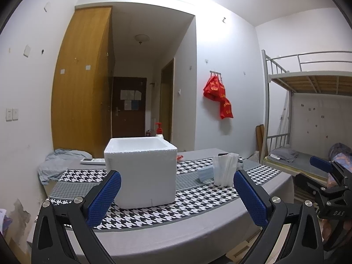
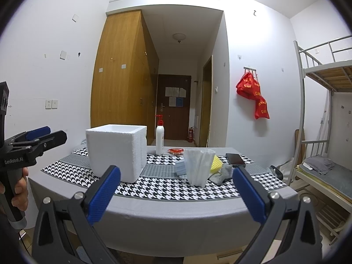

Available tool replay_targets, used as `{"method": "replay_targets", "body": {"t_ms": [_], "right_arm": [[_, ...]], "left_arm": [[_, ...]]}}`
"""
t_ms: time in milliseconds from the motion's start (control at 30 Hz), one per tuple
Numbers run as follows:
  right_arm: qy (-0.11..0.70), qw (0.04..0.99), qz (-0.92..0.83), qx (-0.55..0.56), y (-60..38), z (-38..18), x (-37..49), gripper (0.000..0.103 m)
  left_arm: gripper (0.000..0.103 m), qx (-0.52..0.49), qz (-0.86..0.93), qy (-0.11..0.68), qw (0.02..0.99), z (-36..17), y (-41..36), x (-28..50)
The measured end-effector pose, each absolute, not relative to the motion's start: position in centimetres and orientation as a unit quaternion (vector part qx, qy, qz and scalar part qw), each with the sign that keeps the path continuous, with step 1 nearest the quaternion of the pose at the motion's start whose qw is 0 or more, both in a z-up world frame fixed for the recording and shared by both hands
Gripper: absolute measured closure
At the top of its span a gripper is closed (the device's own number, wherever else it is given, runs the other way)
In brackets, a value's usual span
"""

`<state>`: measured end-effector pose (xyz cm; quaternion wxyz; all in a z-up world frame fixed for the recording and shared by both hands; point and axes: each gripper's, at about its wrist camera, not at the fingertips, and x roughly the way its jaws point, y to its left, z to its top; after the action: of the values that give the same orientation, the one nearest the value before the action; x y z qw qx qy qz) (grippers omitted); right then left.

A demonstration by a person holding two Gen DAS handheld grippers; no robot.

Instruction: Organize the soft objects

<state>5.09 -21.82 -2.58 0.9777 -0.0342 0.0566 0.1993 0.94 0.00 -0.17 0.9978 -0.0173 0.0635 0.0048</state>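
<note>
A white foam box (image 1: 142,171) (image 2: 116,151) stands open-topped on the checked table runner. To its right lie a white tissue pack (image 2: 199,167) (image 1: 224,168), a yellow sponge (image 2: 215,164), a blue-grey folded cloth (image 2: 180,169) (image 1: 205,173) and a crumpled grey cloth (image 2: 224,173). My left gripper (image 1: 177,198) is open in front of the box, clear of the table edge, nothing between its fingers. My right gripper (image 2: 176,194) is open too, short of the table, facing the tissue pack. In each view the other gripper shows at the side.
A lotion pump bottle (image 2: 159,139), a red packet (image 2: 175,151) and a black phone (image 2: 235,159) sit at the back of the grey table (image 2: 176,215). A light blue garment (image 1: 58,165) lies at the table's left end. A bunk bed (image 2: 325,132) stands on the right.
</note>
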Motion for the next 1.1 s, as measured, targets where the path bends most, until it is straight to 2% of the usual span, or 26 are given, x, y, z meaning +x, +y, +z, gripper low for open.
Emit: {"method": "replay_targets", "body": {"t_ms": [1100], "right_arm": [[0.064, 0.976, 0.204, -0.032, -21.93, -2.58, 5.95, 0.0]], "left_arm": [[0.001, -0.018, 0.014, 0.072, 0.997, -0.26, 0.29, 1.75]]}}
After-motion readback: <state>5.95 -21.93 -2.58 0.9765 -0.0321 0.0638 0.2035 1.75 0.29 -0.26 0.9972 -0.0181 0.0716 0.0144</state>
